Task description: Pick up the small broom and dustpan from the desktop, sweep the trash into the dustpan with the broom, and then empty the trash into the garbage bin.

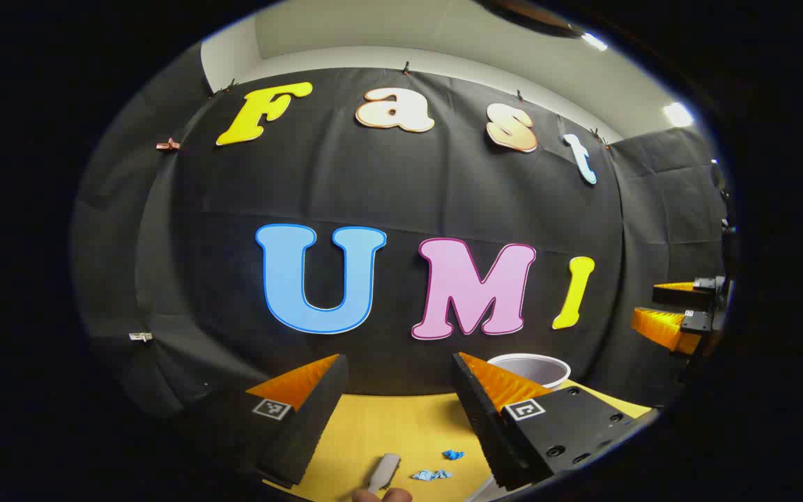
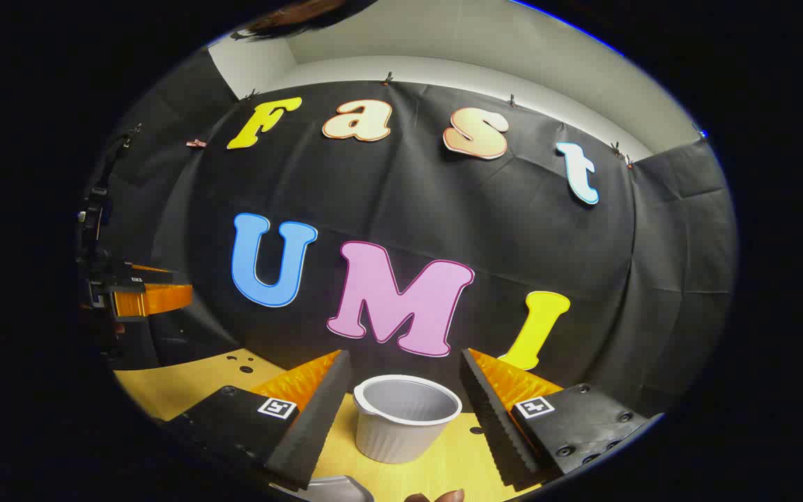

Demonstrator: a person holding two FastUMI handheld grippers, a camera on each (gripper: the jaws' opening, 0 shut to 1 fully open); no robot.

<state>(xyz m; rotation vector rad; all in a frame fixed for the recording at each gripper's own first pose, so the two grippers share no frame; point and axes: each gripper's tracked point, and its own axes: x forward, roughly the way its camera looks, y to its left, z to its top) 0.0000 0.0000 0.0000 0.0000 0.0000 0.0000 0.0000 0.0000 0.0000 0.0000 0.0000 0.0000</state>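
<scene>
Both grippers hover open over the yellow wooden desktop (image 1: 380,425), holding nothing.

The left gripper (image 1: 398,380) gapes above the grey broom handle (image 1: 382,473) and blue crumpled trash (image 1: 431,475); the right gripper (image 2: 405,376) frames the white ribbed plastic bin (image 2: 405,425), probably lining up the grab.

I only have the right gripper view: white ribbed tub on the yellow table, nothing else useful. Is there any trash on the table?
Observer: Yes. The left gripper view shows crumpled blue paper scraps on the yellow tabletop, just ahead of the left gripper.
Operator: Is the broom near them?
Observer: A light grey handle lies on the tabletop beside the scraps, not touching them. It is cut off at the bottom edge of that view, so I can't confirm it is the broom.
Operator: Is the left gripper holding anything?
Observer: No. It is open, with nothing between its fingers.
</scene>
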